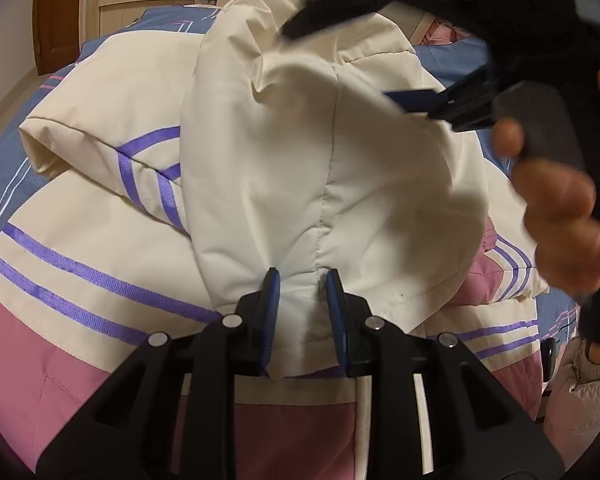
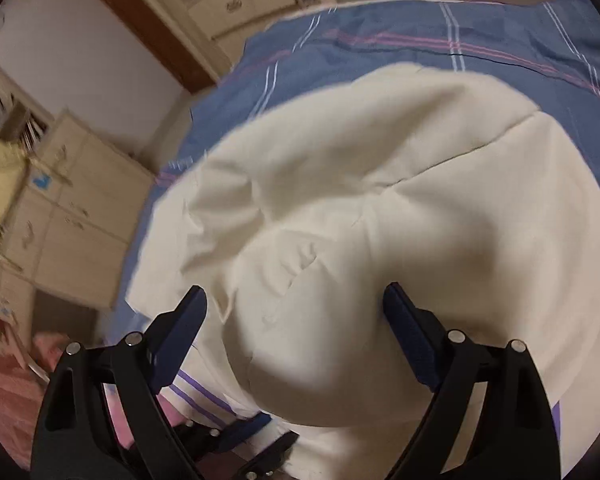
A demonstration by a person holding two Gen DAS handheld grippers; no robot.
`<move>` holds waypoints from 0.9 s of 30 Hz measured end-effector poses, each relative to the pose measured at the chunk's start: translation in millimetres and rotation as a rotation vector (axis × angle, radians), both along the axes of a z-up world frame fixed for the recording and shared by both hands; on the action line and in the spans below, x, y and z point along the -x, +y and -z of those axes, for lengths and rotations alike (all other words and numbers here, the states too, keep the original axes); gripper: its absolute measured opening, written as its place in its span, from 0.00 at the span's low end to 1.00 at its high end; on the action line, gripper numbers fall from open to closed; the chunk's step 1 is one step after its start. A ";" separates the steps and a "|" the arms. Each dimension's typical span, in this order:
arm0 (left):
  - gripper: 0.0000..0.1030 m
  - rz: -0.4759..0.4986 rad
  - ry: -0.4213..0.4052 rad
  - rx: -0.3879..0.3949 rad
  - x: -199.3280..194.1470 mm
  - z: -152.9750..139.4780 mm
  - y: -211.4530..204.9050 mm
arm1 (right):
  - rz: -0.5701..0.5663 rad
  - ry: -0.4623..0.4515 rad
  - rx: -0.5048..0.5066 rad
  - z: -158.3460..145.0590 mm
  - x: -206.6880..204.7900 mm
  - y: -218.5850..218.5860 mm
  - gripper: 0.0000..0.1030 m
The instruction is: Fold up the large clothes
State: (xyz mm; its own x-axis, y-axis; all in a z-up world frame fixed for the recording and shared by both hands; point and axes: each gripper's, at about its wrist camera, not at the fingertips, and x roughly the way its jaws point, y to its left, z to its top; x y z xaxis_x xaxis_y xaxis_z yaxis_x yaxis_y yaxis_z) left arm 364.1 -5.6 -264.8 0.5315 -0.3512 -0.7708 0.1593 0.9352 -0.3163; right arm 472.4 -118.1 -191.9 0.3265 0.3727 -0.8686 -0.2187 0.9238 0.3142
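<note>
On top of the blue bedspread with thin white and pink check lines [image 2: 380,40] lies the big padded jacket in cream, pink and purple ribbon stripes [image 1: 100,208], spread flat with its cream hood [image 1: 300,140] puffed up over the middle. Fabric is smooth, matte woven shell with soft fill; stitched seam runs down the hood centre, quilting line visible on the pink panel. Purple stripes are glossy satin tape in pairs across the chest band and on a sleeve folded in at the left. Left gripper [image 1: 302,294], black plastic with blue rubber pads, is clamped narrow on a pinch of the hood's lower edge right at the seam; cloth bunches into small pleats between the pads. Right gripper [image 2: 294,320], same build, stands wide apart over the hood's rounded crown, pads clear of the cloth on both sides, nothing gripped. From the left wrist view it sits at upper right above the hood, blurred, with the person's bare fingers [image 1: 556,188] wrapped round its dark handle and a pale quilted sleeve cuff [image 1: 584,376] below. Beige wooden drawer units with metal handles [image 2: 80,216] stand beside the bed, brown wooden door frame [image 2: 148,28] behind. Right wrist view is motion-smeared, fine detail unreadable.
</note>
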 end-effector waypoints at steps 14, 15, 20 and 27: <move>0.25 -0.007 0.048 0.090 -8.1 7.9 24.4 | -0.103 -0.188 -0.274 -12.6 78.8 -25.3 0.13; 0.25 -0.009 0.054 0.097 -8.8 8.8 26.1 | -0.116 -0.180 -0.282 -10.1 83.2 -26.4 0.13; 0.24 -0.010 0.063 0.115 -10.9 11.4 31.7 | -0.144 -0.164 -0.190 -0.9 88.2 -31.3 0.29; 0.24 -0.011 0.059 0.115 -11.3 10.3 38.9 | -0.026 -0.296 -0.396 -48.2 73.2 -51.9 0.32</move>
State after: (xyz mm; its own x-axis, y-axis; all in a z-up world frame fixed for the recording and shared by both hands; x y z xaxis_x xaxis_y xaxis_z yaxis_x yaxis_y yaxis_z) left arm 375.4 33.4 -275.1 0.4905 -0.4334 -0.7560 0.1274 0.8939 -0.4298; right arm 399.2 -170.0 -143.7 0.5238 0.6668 -0.5301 -0.3727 0.7389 0.5613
